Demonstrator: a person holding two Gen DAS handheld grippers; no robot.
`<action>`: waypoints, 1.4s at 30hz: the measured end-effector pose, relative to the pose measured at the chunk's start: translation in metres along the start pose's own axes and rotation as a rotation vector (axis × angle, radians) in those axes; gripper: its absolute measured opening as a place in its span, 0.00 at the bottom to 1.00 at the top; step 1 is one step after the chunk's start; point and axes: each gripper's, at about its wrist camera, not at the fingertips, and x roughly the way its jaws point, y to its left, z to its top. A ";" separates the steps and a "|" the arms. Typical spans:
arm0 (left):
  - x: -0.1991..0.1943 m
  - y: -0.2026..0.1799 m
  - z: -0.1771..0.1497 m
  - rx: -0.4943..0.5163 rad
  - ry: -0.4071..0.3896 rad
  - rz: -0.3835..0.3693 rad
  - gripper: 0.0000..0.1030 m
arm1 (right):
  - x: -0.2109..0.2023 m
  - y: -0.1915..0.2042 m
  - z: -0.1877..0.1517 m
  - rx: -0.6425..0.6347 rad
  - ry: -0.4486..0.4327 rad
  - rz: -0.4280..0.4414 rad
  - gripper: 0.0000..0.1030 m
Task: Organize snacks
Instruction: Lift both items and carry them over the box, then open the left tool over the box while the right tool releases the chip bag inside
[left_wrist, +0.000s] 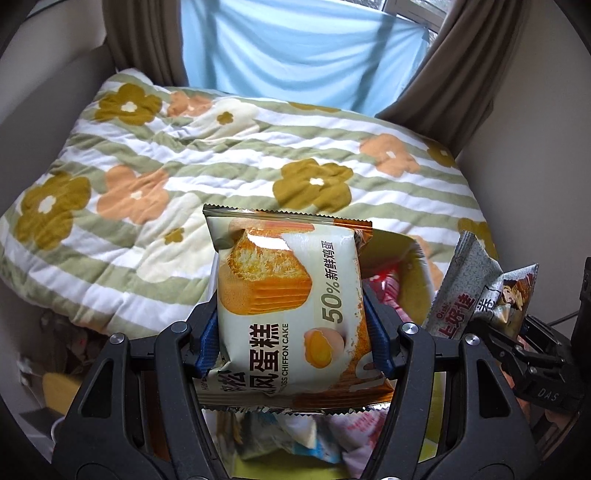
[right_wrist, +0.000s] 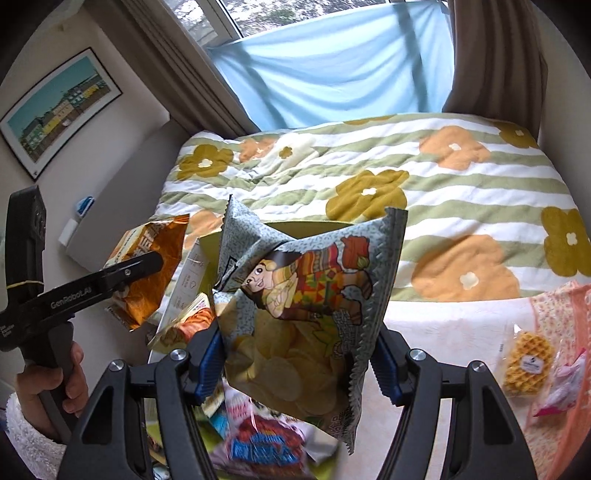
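Left gripper (left_wrist: 291, 336): blue-padded jaws pinching a cream-and-orange foil chiffon cake packet (left_wrist: 288, 306) across its width, near the lower half, pads touching both side edges. Packet's long axis runs straight out along the fingers, top serrated seal pointing away toward the bed. Right gripper (right_wrist: 295, 354): jaws closed onto a grey speckled potato chip bag with a cartoon figure (right_wrist: 306, 295); left pad clearly bites the crumpled edge, right pad sits at the serrated seam, contact there not fully clear. Bag is crumpled, hangs roughly upright, long axis tilted off the finger line. Both items held in the air, close side by side: from the left wrist view the chip bag (left_wrist: 476, 288) sits just right of the cake packet; from the right wrist view the cake packet (right_wrist: 147, 269) and left gripper (right_wrist: 144, 269) are just left. Below both grippers, a yellow-green container rim (right_wrist: 306, 223) with a pile of mixed snack packets (right_wrist: 258, 443) inside, partly hidden and blurred. Judgement: drop target is directly under the held items, so next move is mostly downward, short travel; left gripper appears about as near to it as the right. Further out: a striped floral quilt (left_wrist: 221, 158) on the bed, and a clear-wrapped waffle packet (right_wrist: 524, 363) lying well apart to the right on a pale surface, nearer the right gripper.
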 end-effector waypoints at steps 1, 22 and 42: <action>0.011 0.003 0.005 0.017 0.016 -0.006 0.60 | 0.006 0.001 0.000 0.011 0.006 -0.008 0.62; 0.041 0.024 -0.011 0.056 0.084 0.041 1.00 | 0.054 0.006 -0.009 0.021 0.134 -0.061 0.62; -0.019 0.043 -0.082 -0.032 0.063 0.045 1.00 | 0.023 0.041 -0.025 -0.131 0.011 -0.153 1.00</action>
